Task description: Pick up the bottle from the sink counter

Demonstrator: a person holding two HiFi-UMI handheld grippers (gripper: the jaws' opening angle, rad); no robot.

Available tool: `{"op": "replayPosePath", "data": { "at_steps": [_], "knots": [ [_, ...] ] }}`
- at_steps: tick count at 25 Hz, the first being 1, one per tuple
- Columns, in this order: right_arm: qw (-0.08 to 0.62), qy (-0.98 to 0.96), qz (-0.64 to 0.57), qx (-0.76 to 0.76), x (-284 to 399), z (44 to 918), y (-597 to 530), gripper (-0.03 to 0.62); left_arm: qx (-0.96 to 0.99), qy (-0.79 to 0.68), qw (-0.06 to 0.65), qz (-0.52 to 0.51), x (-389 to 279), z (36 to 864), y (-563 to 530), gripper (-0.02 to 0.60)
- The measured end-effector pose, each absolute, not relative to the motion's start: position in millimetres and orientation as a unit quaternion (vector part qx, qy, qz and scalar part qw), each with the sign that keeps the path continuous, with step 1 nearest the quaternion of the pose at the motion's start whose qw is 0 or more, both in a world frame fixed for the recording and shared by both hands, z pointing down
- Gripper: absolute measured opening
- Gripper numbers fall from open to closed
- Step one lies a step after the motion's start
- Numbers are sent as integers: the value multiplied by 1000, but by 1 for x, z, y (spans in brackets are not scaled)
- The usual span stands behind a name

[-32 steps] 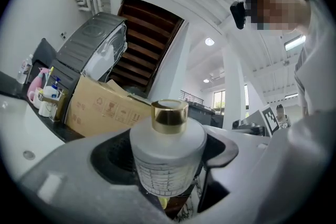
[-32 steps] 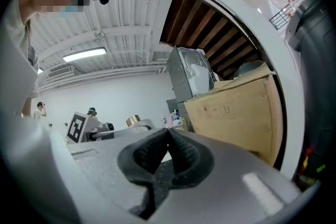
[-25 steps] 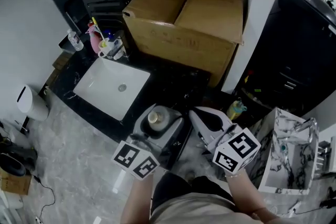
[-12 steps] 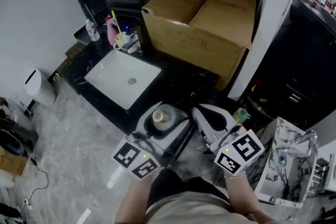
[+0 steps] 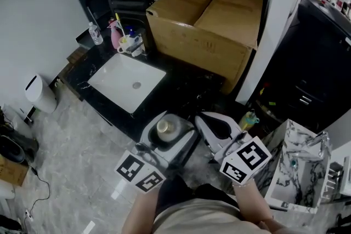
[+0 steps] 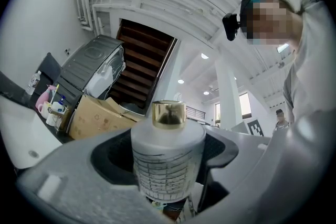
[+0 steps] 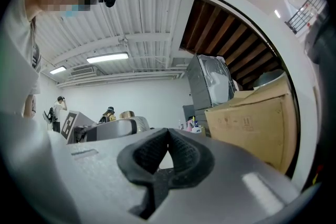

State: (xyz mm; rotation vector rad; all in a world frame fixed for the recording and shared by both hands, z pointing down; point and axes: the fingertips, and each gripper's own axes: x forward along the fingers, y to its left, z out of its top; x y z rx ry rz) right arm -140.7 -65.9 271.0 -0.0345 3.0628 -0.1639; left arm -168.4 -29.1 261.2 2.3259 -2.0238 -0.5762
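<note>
A white bottle [image 5: 164, 127] with a gold cap stands upright between the jaws of my left gripper [image 5: 167, 131], which is shut on it, held in the air close to the person's body and off the black sink counter [image 5: 184, 87]. In the left gripper view the bottle [image 6: 167, 162] fills the gap between the jaws of the left gripper [image 6: 168, 176], its printed scale facing the camera. My right gripper [image 5: 211, 122] is just to the right of it, shut with nothing inside. The right gripper view shows the pads of that gripper [image 7: 167, 143] pressed together.
A white basin [image 5: 127, 82] is set in the counter. Behind it stand a small clear bottle [image 5: 96, 33], a pink container [image 5: 115, 35] and a cup of brushes. A big cardboard box [image 5: 211, 19] fills the counter's right end. A marble-patterned rack [image 5: 299, 164] is at the right, and a white bin [image 5: 40, 93] at the left.
The head view has shifted, so the counter and box sit further right than 1 s ago. The left gripper has kept hold of the bottle and dropped slightly towards the body.
</note>
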Motion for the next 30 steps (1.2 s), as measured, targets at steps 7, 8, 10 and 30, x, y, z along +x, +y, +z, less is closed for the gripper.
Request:
{"op": "replayPosePath", "data": {
  "at_steps": [7,8,10,30],
  "knots": [
    [26,998,-52,-6,-138,279,-57,3,748,-637,2,-188,-163,263,-24,339],
    [23,998,-53,-6,-138,281,-56,3,749,-635,3,-189,-162,264,-24,339],
    [20,998,-53,-6,-136,284,-56,3,749,-635,5,-191,-162,265,-23,339],
    [-25,999,-44,-3,-133,310,-62,3,736,-644,23,-208,-164,274,-22,339]
  ]
}}
